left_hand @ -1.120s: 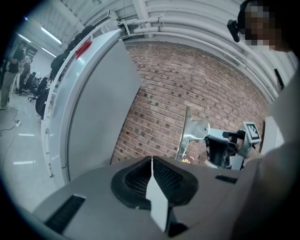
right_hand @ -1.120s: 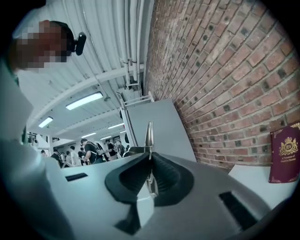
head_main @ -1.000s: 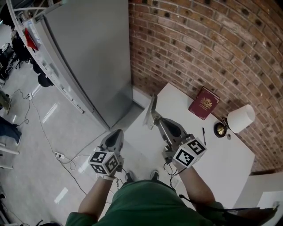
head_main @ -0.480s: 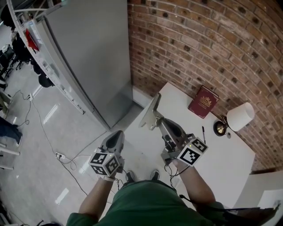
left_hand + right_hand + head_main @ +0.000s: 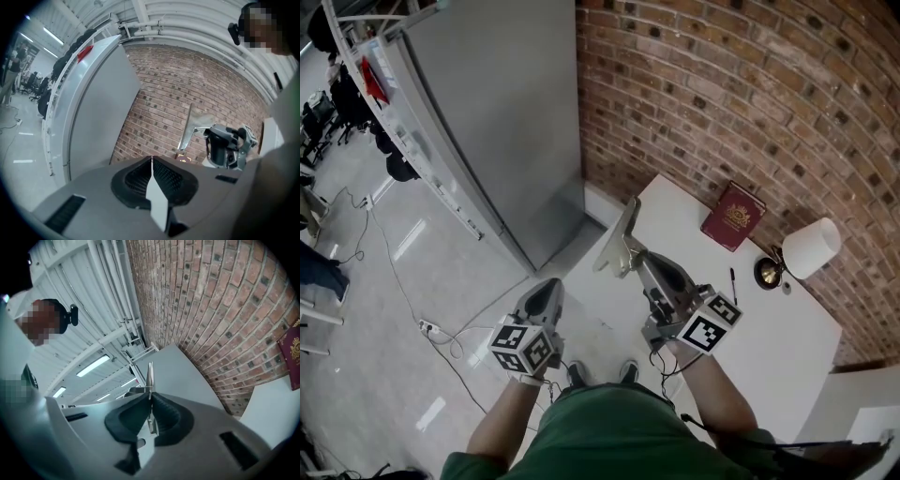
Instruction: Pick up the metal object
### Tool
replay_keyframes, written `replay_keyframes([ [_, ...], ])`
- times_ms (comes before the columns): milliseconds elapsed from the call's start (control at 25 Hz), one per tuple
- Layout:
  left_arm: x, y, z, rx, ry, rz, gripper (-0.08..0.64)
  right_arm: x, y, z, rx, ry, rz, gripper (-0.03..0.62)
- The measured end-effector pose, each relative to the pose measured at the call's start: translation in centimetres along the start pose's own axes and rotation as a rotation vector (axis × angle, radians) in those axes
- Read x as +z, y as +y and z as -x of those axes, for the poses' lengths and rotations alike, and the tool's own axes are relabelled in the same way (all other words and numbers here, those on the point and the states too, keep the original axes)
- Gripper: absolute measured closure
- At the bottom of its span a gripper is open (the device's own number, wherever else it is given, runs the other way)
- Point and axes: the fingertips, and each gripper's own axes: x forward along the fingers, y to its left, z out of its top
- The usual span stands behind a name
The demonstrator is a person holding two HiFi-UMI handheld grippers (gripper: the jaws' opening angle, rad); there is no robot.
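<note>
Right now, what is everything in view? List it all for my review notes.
metal object: one, silver, in the air by the table's left corner
table: one, white, against the brick wall
book: one, dark red, on the table by the wall
lamp: one, white shade, right of the book
pen: one, dark, beside the lamp
brick wall: one, red-brown, behind the table
panel: one, grey, left of the wall
cables: several, on the floor
left gripper: grey, shut, empty
right gripper: grey, shut on the metal object
</note>
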Motion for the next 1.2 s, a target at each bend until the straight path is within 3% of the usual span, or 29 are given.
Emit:
replay_keyframes([
  [1200,-0.19,0.64,0.88,0.020,0.000,0.009,0.548,-0.52,0.73,-0.35,0.017,0.009,0.008,0.569],
])
